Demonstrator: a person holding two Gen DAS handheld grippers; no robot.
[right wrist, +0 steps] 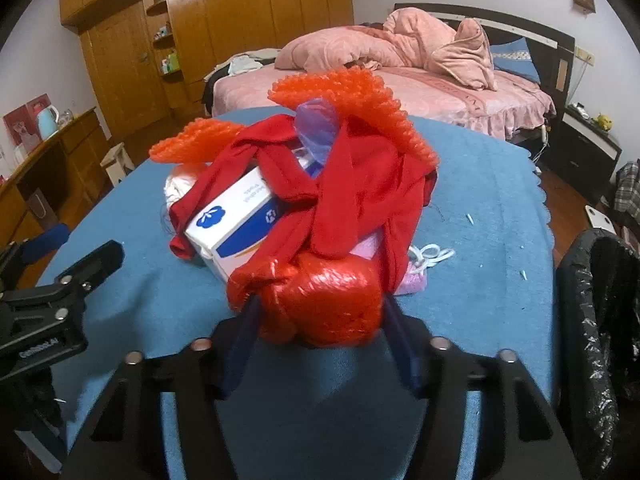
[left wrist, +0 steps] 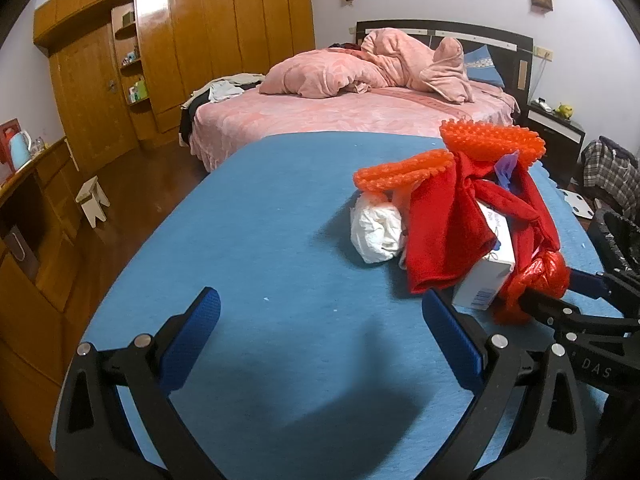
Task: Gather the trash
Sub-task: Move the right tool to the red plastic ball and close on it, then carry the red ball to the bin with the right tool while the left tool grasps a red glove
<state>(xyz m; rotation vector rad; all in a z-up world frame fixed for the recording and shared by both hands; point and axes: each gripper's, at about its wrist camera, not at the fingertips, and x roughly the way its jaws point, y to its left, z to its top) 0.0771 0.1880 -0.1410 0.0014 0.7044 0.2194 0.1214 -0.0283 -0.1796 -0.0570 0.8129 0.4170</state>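
A blue table [left wrist: 280, 208] carries a heap of trash, and a bin lined with a black bag [right wrist: 600, 320] stands just off its right edge. The heap [right wrist: 304, 200] is the biggest thing on it: red cloth [right wrist: 352, 208] draped over a white box [right wrist: 236, 224], orange bubble wrap [right wrist: 360, 96] on top, a crumpled white wad [left wrist: 376, 232] on its left side. At the near end of the heap sits a knotted red plastic bag [right wrist: 324, 304], and the right claw [right wrist: 320, 320] has it between its pads, jaws part closed and pressing on either side. The step in hand looks like the pickup of that bag. The next move probably calls for a lift clear of the cloth, which overlaps the bag and may drag, then a swing right to the bin. The left claw [left wrist: 320, 332] hangs wide open and empty over bare table, near the heap's left side.
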